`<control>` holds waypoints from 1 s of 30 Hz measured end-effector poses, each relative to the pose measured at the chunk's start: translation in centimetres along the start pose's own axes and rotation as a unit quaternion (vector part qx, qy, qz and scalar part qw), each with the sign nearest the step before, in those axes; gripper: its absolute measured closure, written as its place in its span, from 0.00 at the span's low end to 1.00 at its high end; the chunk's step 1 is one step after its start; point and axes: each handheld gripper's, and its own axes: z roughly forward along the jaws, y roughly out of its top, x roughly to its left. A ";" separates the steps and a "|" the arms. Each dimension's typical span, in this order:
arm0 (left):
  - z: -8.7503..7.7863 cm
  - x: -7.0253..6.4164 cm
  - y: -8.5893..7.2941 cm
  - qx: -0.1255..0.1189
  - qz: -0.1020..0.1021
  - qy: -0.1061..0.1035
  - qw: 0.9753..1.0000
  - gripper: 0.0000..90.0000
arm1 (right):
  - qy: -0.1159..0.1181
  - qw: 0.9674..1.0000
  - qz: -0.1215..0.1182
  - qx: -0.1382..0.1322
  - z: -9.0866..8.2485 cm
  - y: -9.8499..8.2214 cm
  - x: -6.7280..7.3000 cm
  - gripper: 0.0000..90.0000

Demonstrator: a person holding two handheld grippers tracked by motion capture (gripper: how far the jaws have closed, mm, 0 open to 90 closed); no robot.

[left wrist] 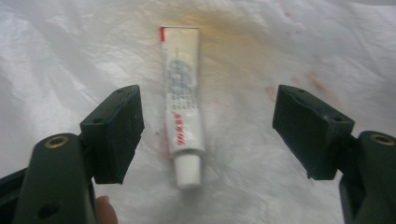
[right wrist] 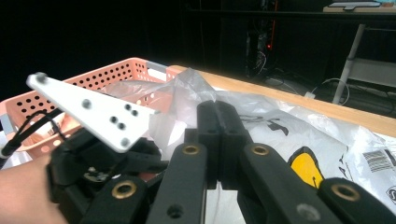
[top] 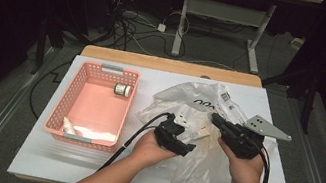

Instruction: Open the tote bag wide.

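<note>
A white tube of cream (left wrist: 183,112) with blue and red print lies on a crumpled clear plastic bag (left wrist: 70,56), its cap toward me. My left gripper (left wrist: 210,123) stands open with a jaw on each side of the tube, neither pad touching it. In the high view the left gripper (top: 187,144) sits over the bag (top: 197,173) beside the tube (top: 196,134). My right gripper (top: 215,117) is shut, and a fold of the bag's film looks pinched at its tips (right wrist: 218,109).
A pink perforated basket (top: 104,67) stands at the left of the white tabletop (top: 37,160), holding a small jar (top: 123,89) and a white bottle (top: 68,126). The basket (right wrist: 126,70) rises behind the bag (right wrist: 303,126). Cables and desk legs lie beyond the table's far edge.
</note>
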 end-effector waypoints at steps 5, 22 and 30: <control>-0.8 -0.9 -0.4 0.004 0.004 -0.011 1.000 0.14 | -0.002 1.000 -0.001 -0.002 -0.1 0.1 0.0 1.00; -3.2 -2.1 -2.1 0.008 0.005 -0.026 1.000 0.00 | 0.000 1.000 0.000 -0.005 -0.2 0.2 0.0 1.00; -5.0 -2.7 -3.1 -0.005 0.007 -0.031 0.999 0.00 | -0.001 1.000 -0.001 -0.004 -0.2 0.2 0.0 1.00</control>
